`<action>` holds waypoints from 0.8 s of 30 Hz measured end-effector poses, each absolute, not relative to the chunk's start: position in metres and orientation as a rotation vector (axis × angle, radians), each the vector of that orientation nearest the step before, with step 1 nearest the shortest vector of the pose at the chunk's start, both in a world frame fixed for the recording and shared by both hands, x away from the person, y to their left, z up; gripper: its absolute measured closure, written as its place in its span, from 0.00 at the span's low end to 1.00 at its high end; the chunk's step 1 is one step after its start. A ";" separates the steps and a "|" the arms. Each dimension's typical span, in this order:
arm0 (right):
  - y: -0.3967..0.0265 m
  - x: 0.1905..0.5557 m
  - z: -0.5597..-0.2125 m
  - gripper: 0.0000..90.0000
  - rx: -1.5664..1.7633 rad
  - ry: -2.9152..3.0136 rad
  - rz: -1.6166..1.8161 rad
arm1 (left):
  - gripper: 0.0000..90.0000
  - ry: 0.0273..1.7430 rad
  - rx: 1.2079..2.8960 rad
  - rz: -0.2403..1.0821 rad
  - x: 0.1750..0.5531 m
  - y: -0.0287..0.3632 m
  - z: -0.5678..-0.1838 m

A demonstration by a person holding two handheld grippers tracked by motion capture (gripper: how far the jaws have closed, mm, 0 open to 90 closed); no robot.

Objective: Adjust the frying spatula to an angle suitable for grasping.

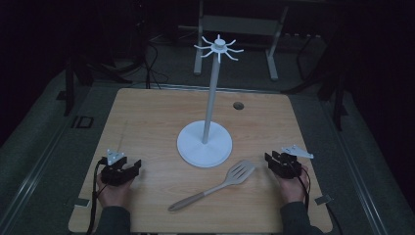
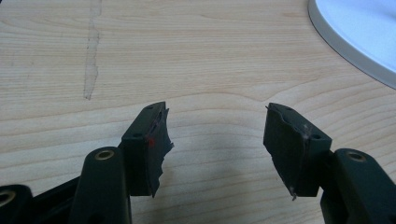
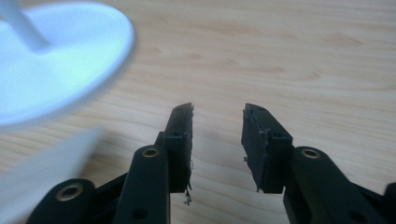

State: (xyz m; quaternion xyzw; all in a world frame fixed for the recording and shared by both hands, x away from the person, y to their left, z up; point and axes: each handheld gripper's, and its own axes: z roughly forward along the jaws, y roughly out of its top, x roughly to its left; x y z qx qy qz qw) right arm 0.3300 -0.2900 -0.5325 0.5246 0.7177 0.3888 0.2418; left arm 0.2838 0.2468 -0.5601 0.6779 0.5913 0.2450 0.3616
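Right now I have both tongs resting low on the wooden table (image 1: pixel 147 117), each released with its jaws apart over bare wood. My left gripper (image 1: pixel 128 169) sits at about eight o'clock from the white utensil stand (image 1: pixel 204 144), my right gripper (image 1: pixel 275 160) at about four o'clock. Between them lies the slotted spatula (image 1: pixel 215 186), its slotted head near the right gripper at that gripper's nine o'clock, not touching it, its handle running toward seven o'clock. From the left gripper the spatula lies at three o'clock, well apart.
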 end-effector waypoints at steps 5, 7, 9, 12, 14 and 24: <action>-0.281 0.324 -0.516 0.74 1.390 1.999 1.120 | 0.45 1.521 1.746 0.632 0.283 0.247 -0.560; -0.276 0.323 -0.511 0.74 1.359 2.015 1.116 | 0.45 1.522 1.747 0.631 0.284 0.247 -0.560; -0.271 0.323 -0.505 0.75 1.337 2.029 1.121 | 0.45 1.523 1.744 0.633 0.284 0.247 -0.560; -0.262 0.325 -0.500 0.87 1.271 2.096 1.118 | 0.45 1.524 1.740 0.634 0.283 0.247 -0.560; -0.256 0.327 -0.499 0.91 1.239 2.146 1.102 | 0.45 1.525 1.738 0.634 0.283 0.248 -0.559; -0.220 0.331 -0.506 0.91 1.083 2.334 1.049 | 0.45 1.525 1.730 0.634 0.282 0.249 -0.559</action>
